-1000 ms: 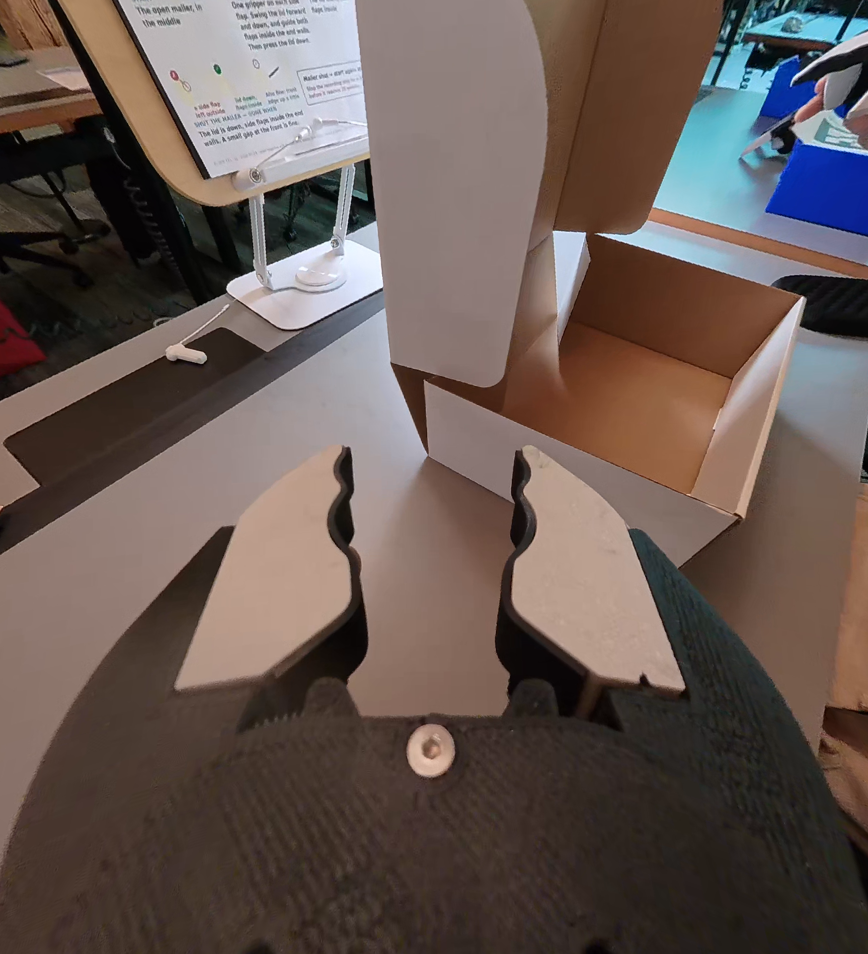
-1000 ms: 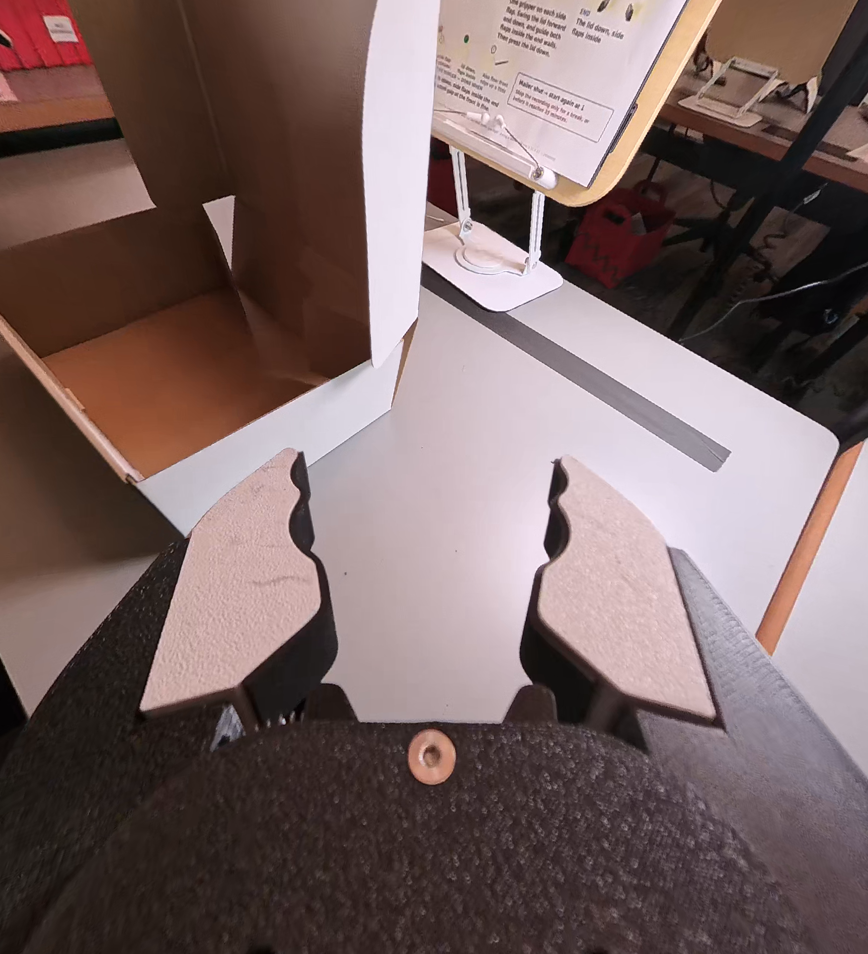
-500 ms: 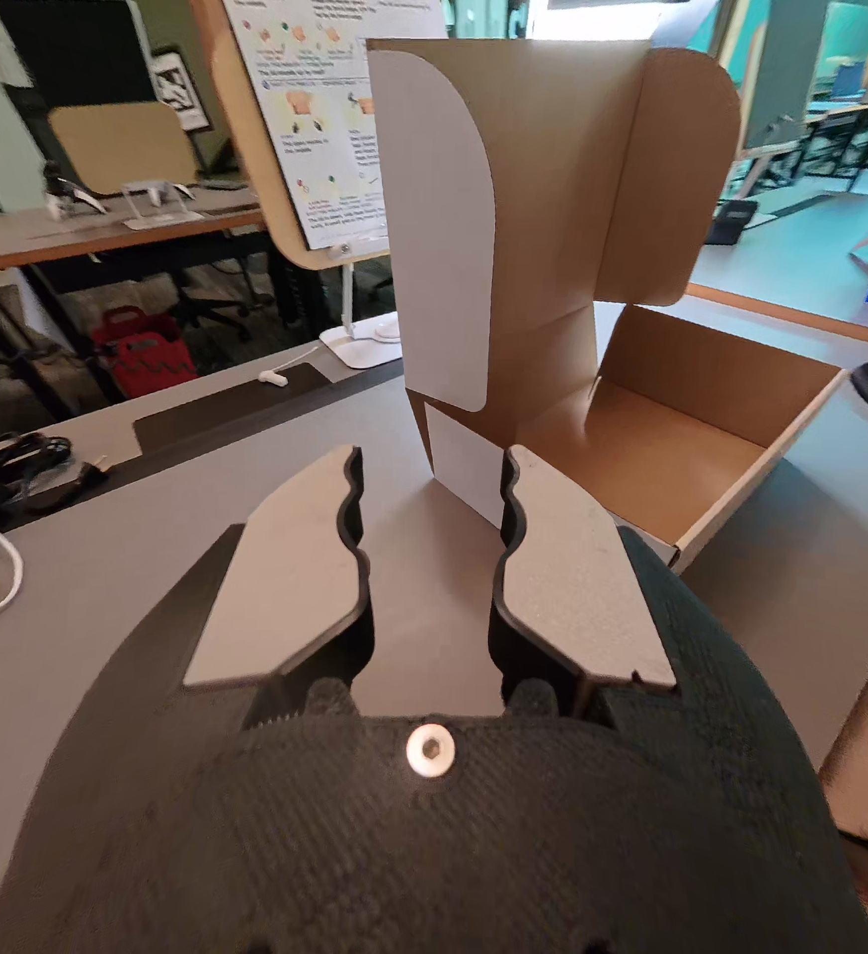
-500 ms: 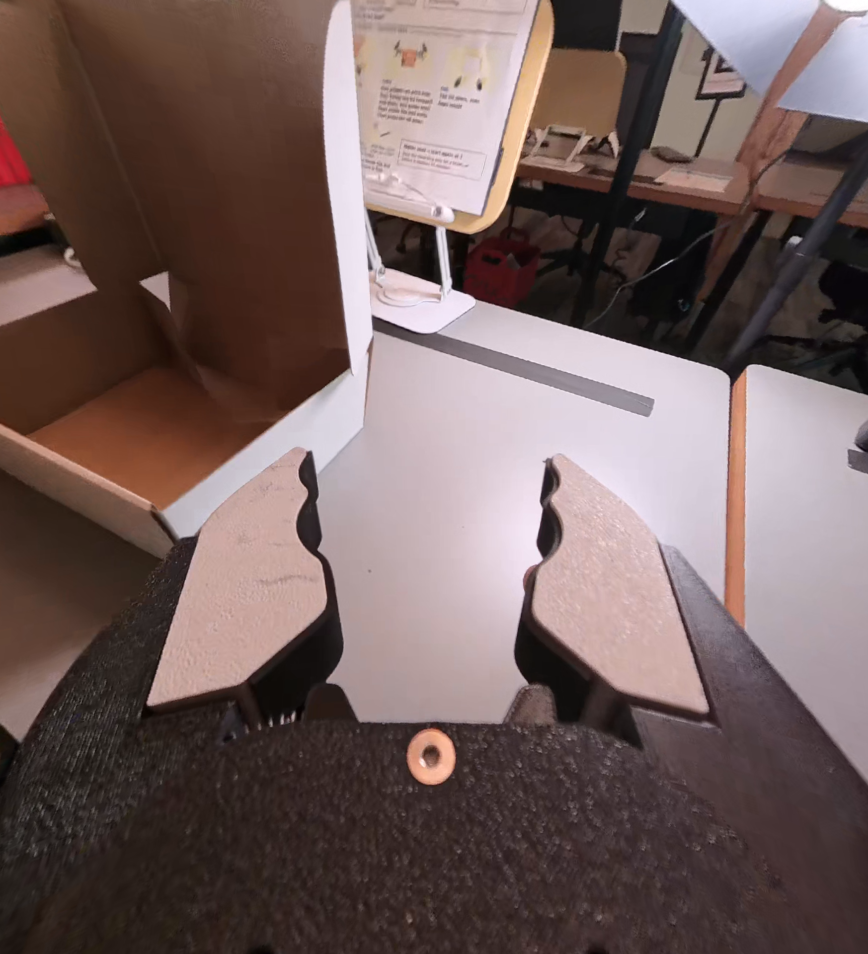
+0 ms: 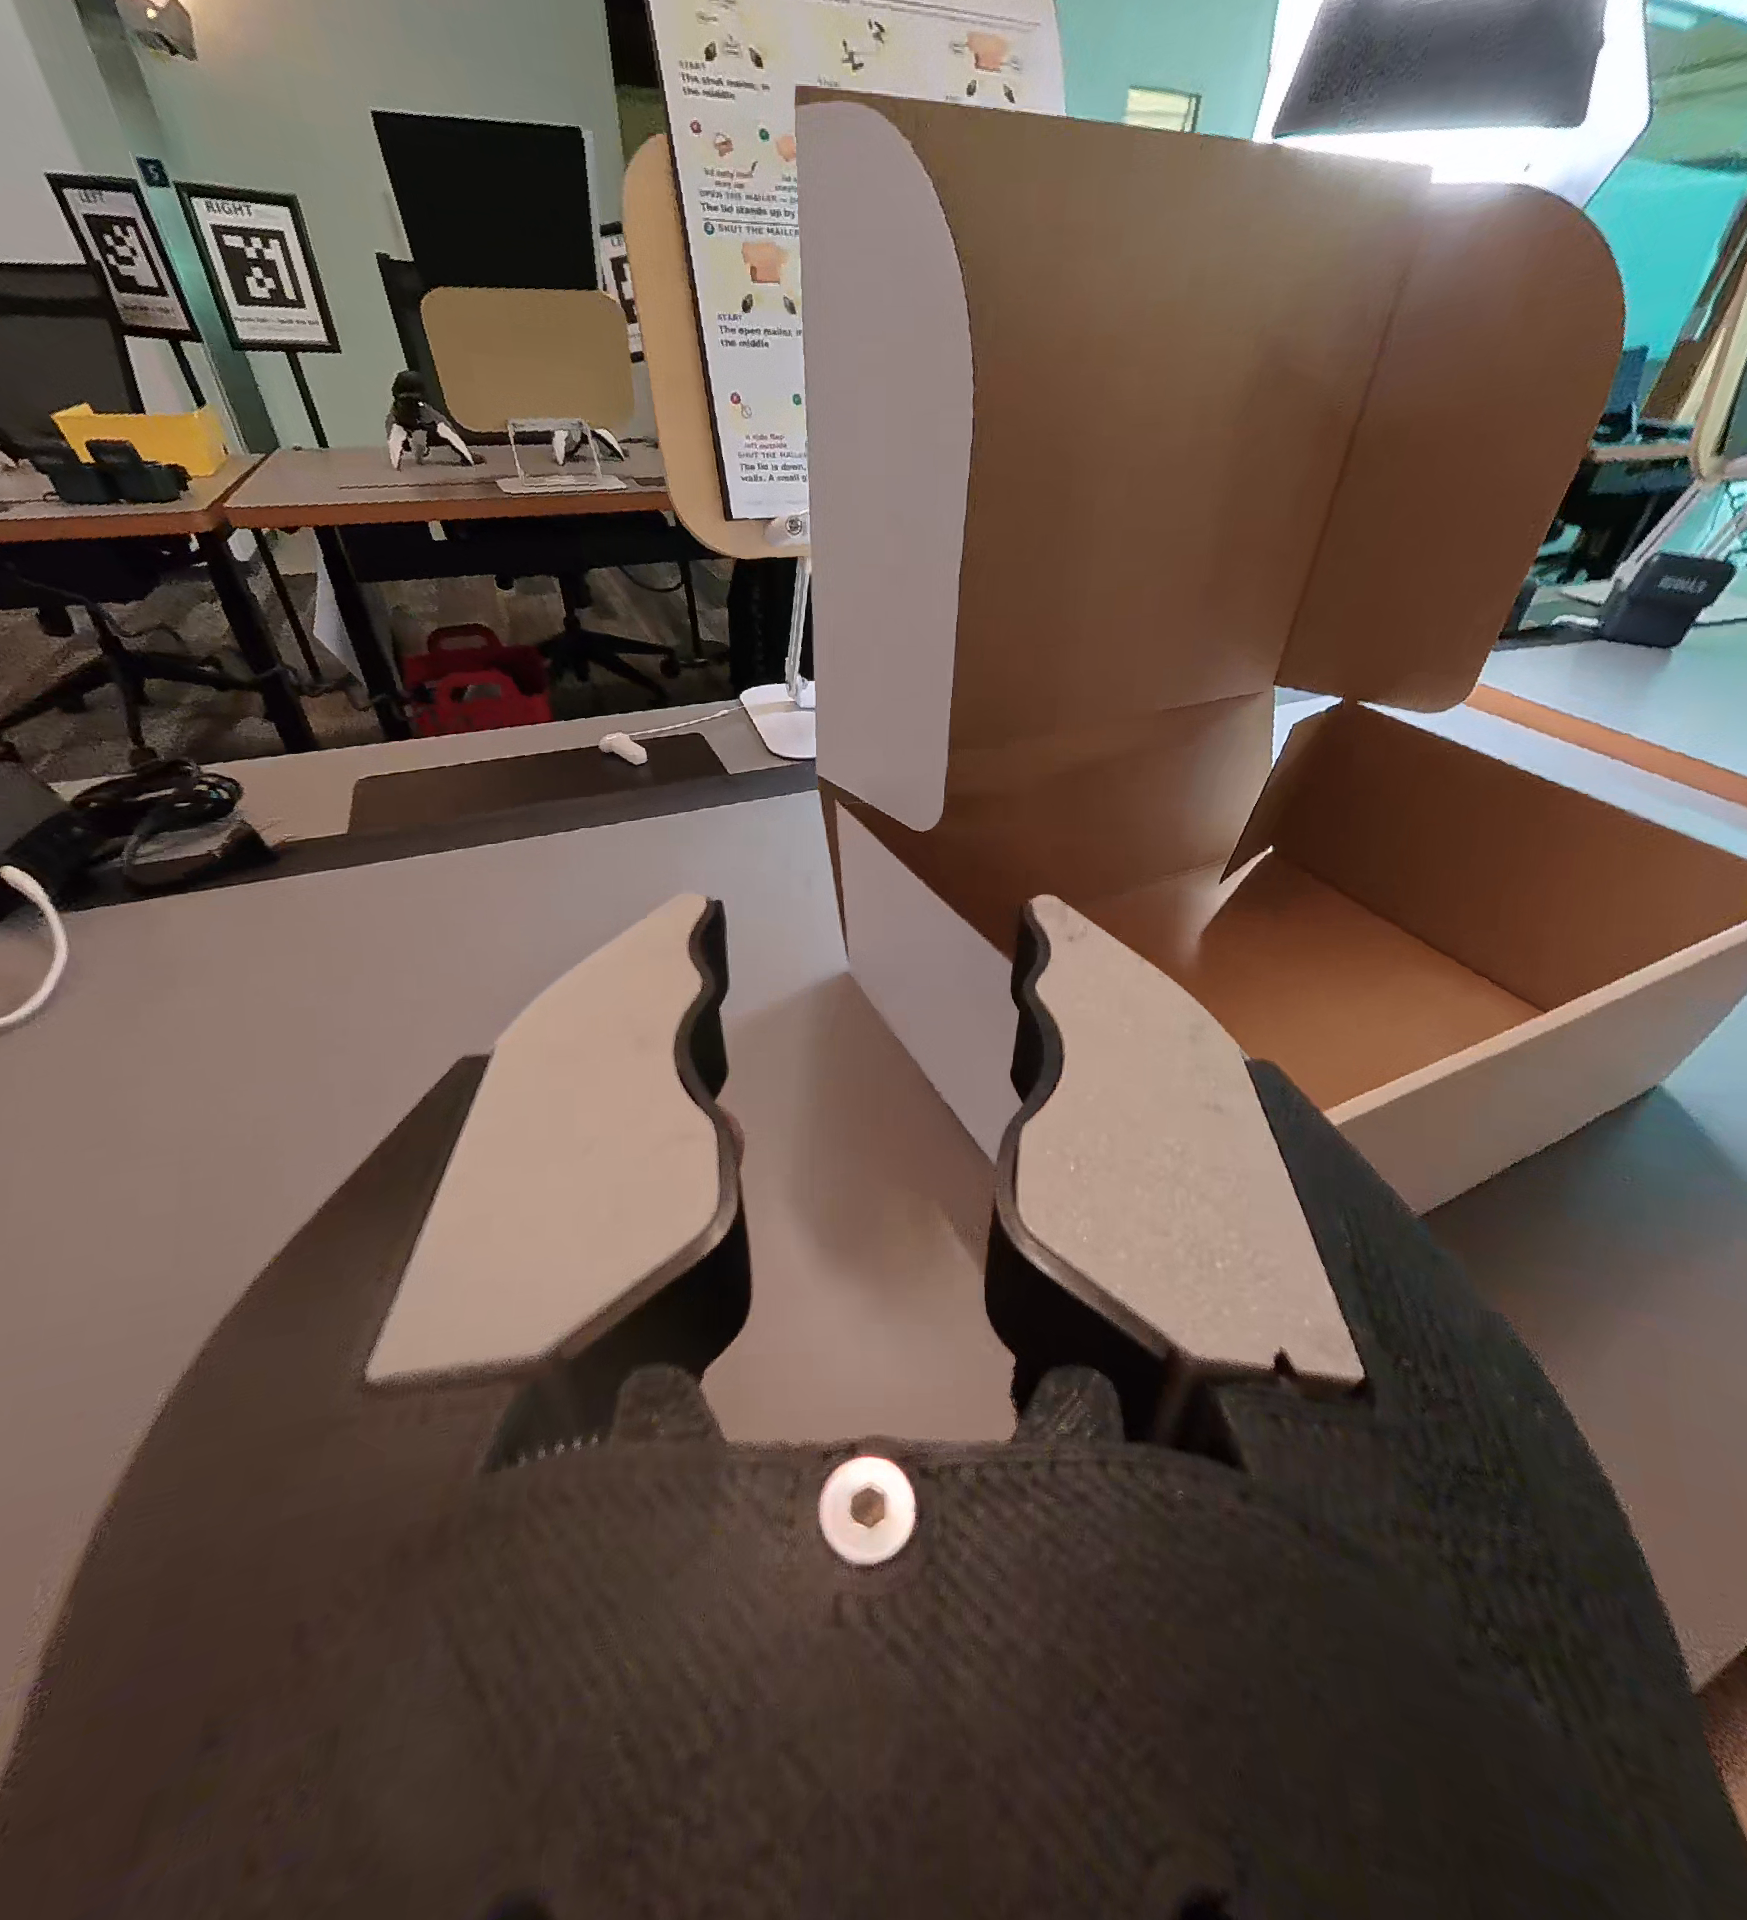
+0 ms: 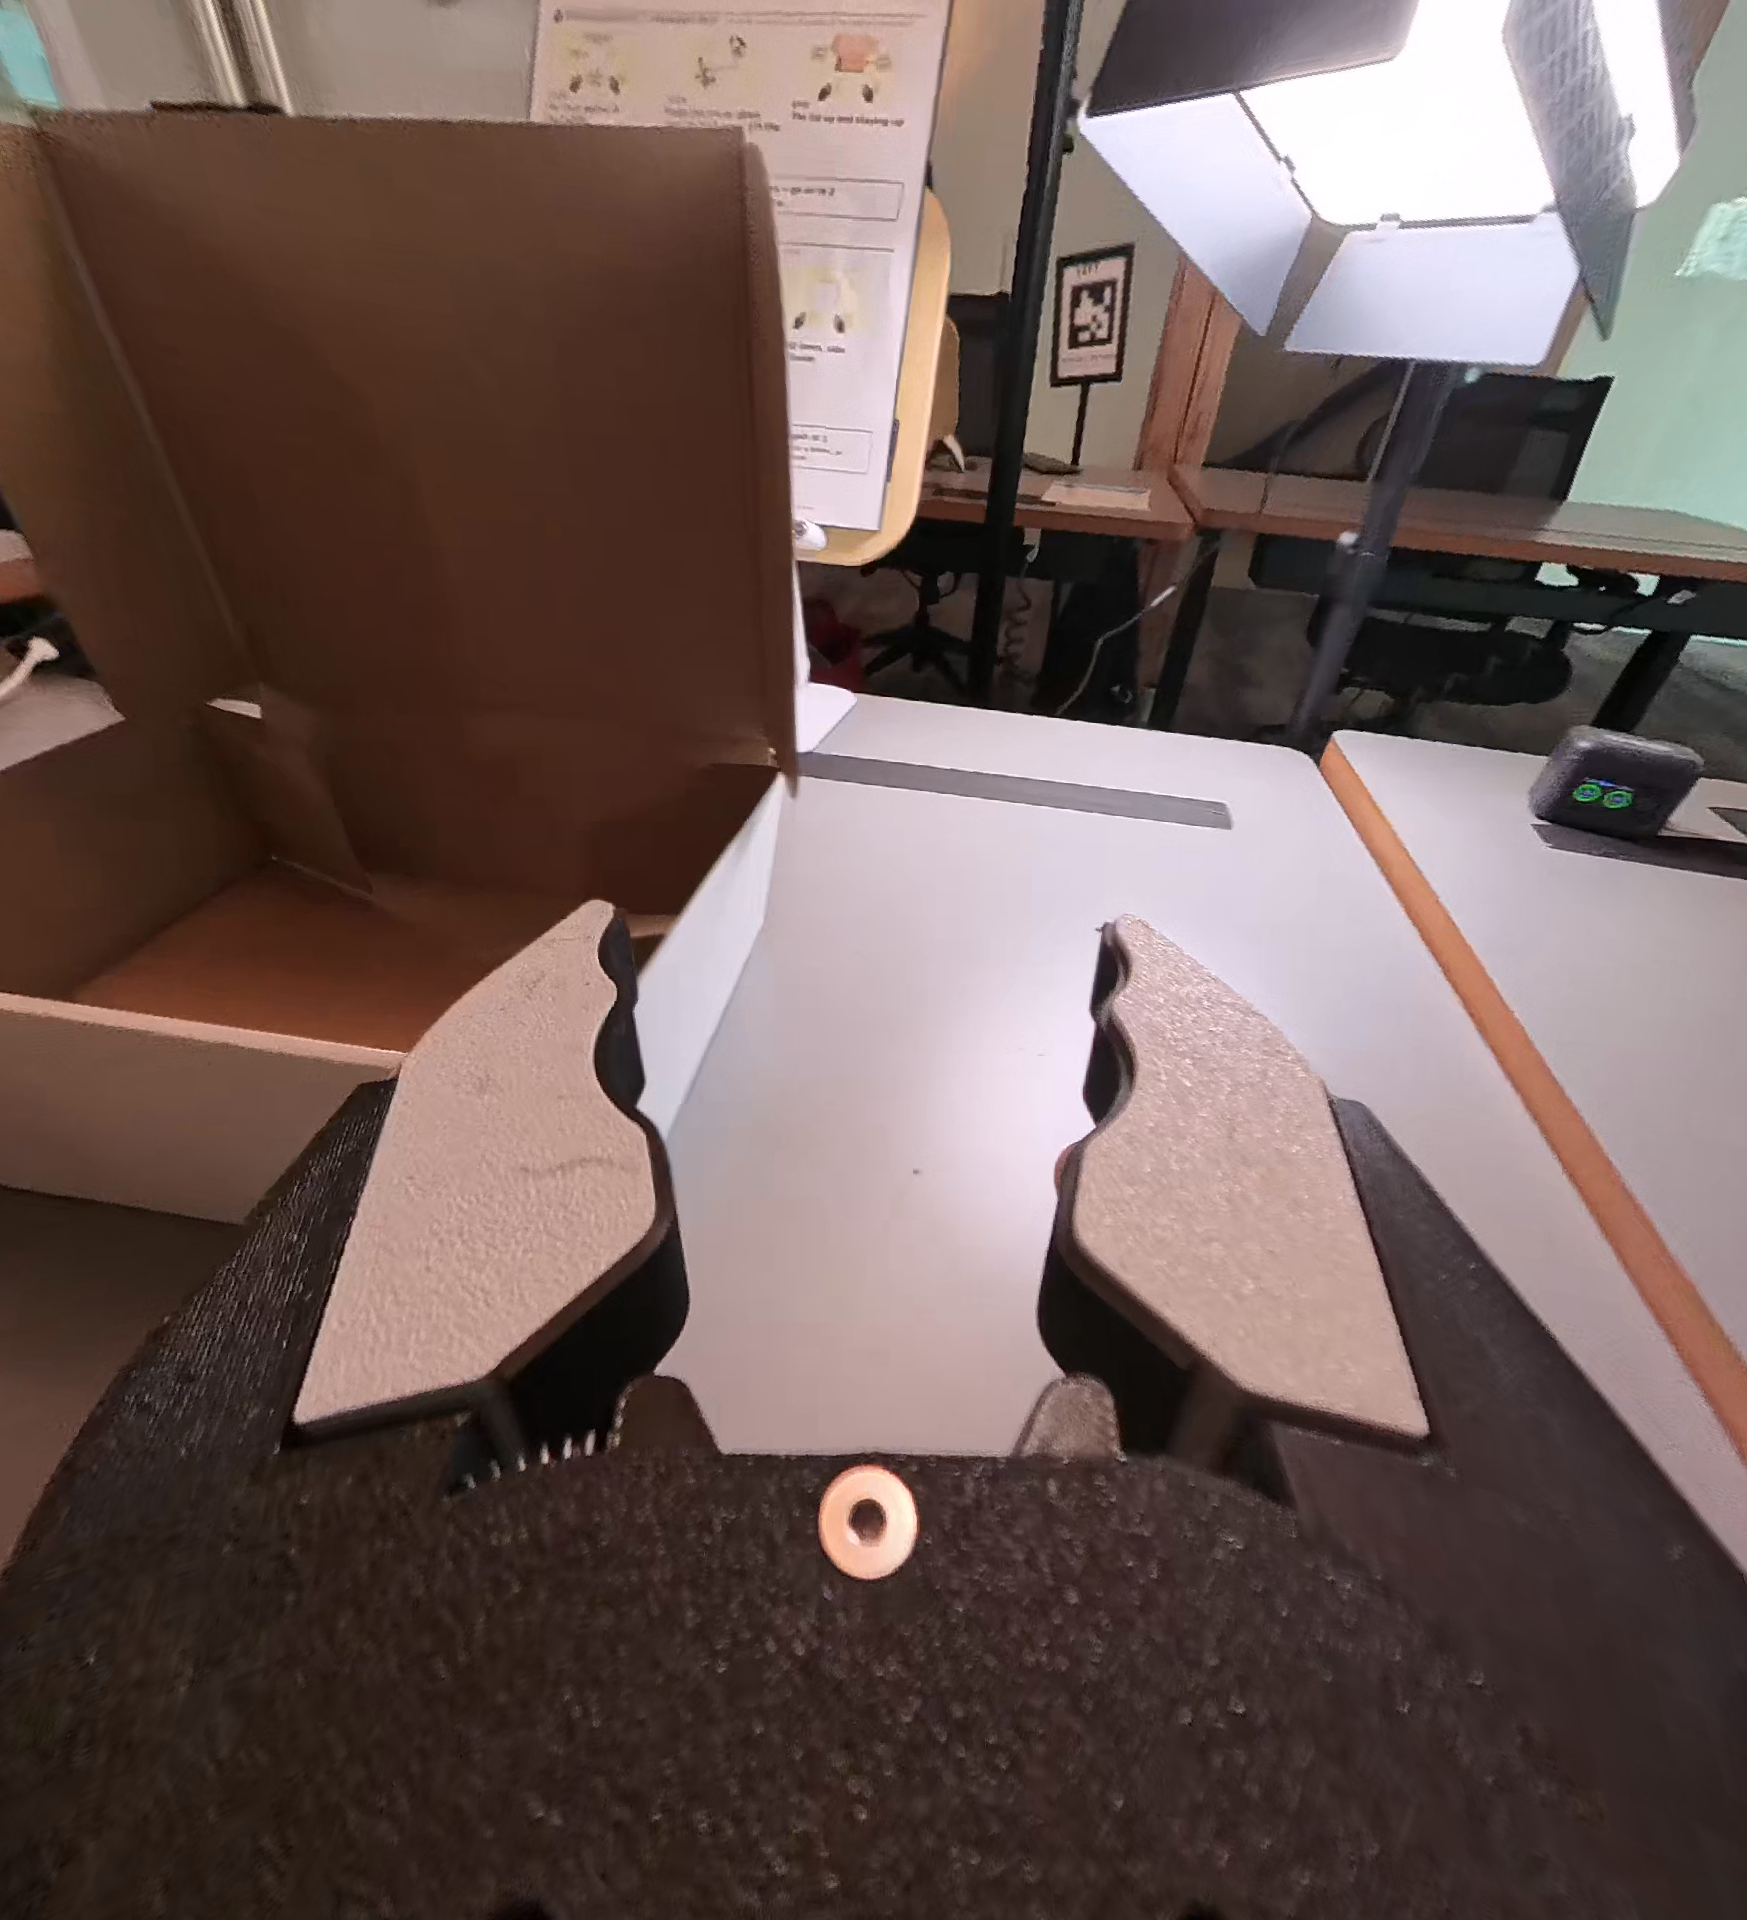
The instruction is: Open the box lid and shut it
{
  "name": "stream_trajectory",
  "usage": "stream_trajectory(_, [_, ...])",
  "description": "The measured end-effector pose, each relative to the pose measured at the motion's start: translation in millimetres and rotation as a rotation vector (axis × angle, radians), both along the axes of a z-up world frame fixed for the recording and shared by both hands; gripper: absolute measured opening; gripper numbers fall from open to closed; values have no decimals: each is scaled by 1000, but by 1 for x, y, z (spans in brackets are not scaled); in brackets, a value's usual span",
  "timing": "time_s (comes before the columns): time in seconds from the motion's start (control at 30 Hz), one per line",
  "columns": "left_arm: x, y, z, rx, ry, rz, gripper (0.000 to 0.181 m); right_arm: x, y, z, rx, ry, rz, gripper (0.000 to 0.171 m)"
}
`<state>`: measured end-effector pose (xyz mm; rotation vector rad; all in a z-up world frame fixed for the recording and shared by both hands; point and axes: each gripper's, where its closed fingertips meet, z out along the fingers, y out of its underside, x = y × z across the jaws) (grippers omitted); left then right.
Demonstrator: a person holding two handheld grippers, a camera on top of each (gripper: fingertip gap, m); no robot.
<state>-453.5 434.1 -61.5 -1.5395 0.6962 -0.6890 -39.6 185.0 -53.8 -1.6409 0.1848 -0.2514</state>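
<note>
A cardboard box [image 5: 1451,997] sits on the grey bench [image 5: 225,1091] with its lid [image 5: 1160,436] standing upright, so opening looks done and shutting remains. Left tongs [image 5: 869,997] and right tongs [image 6: 864,1023] are both spread, empty, near the box.

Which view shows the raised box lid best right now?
The left wrist view: the whole lid stands upright with both side flaps visible. The right wrist view shows its brown inner face, cut off at the left edge.
</note>
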Motion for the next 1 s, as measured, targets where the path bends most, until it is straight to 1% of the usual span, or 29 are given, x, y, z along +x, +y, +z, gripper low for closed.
stream_trajectory(0.17, [21, -6, -3, 10, -56, 26, 53, -36, 26, -14, -18, 13, 56, 84])
stream_trajectory(0.37, [58, -26, -16, -27, -72, -37, 53, -75, 52, -31, -27, 47, 130, 84])
stream_trajectory(0.47, [71, -35, -22, -22, -48, -63, 54, -85, 59, -33, -39, 27, 147, 84])
stream_trajectory(0.6, [78, -39, -26, -27, -35, -86, 53, -81, 58, -33, -37, 30, 142, 83])
stream_trajectory(0.77, [73, -28, -29, -50, -36, -84, 52, -64, 57, -35, -54, 34, 120, 80])
stream_trajectory(0.87, [66, -11, -27, -61, -40, -69, 52, -52, 61, -33, -56, 20, 110, 78])
stream_trajectory(1.0, [63, 14, -21, -60, -32, -62, 51, -33, 77, -29, -83, -14, 100, 77])
